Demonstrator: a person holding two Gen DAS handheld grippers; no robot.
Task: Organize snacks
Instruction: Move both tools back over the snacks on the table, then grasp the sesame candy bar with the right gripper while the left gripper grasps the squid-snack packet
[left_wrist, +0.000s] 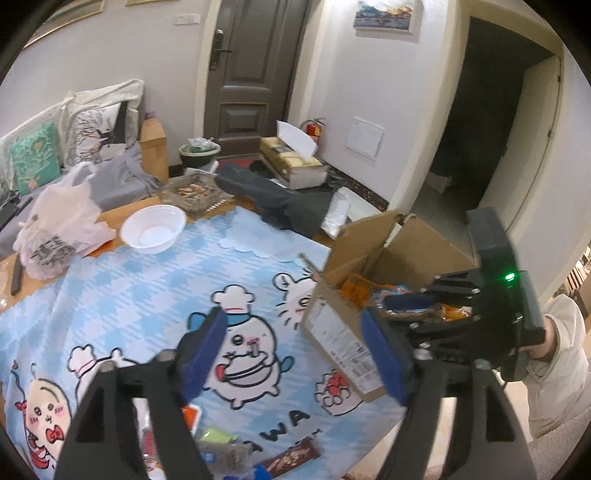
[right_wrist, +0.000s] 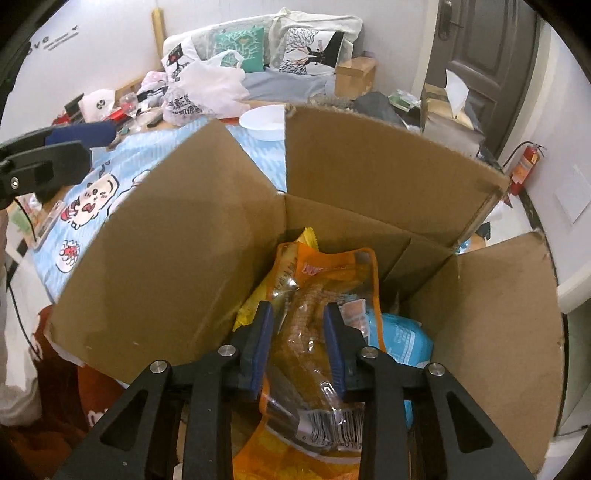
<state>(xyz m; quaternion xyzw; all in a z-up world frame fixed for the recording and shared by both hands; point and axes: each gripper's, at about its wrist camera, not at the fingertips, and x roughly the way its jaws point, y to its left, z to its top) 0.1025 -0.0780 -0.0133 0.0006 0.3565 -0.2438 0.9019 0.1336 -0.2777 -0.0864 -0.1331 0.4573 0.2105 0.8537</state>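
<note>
The right gripper (right_wrist: 298, 332) pointed steeply down into an open cardboard box (right_wrist: 369, 177), its blue pads (right_wrist: 260, 343) drawn close together on either side of an orange snack packet (right_wrist: 321, 295) with a clear window and a barcode at its near end. The packet ran lengthwise between the pads and appeared pinched by them, its far end lying inside the box on top of other snacks: a light blue packet (right_wrist: 402, 339) just to its right and a yellow wrapper (right_wrist: 255, 299) showing at its left. The box flaps stood up around the gripper on three sides. The left gripper (left_wrist: 295, 347) hung over a blue chequered tablecloth (left_wrist: 147, 295) printed with cartoon figures, its jaws spread wide with nothing between them; the box stood just to its right at the table's edge. Below that gripper, near the cloth's front edge, lay loose snacks, among them a brown bar wrapper (left_wrist: 291, 458) and a green-and-grey packet (left_wrist: 221, 439), well apart from the box. A white bowl (left_wrist: 153, 229) and a plastic bag (left_wrist: 62, 221) sat at the far side of the table.
</note>
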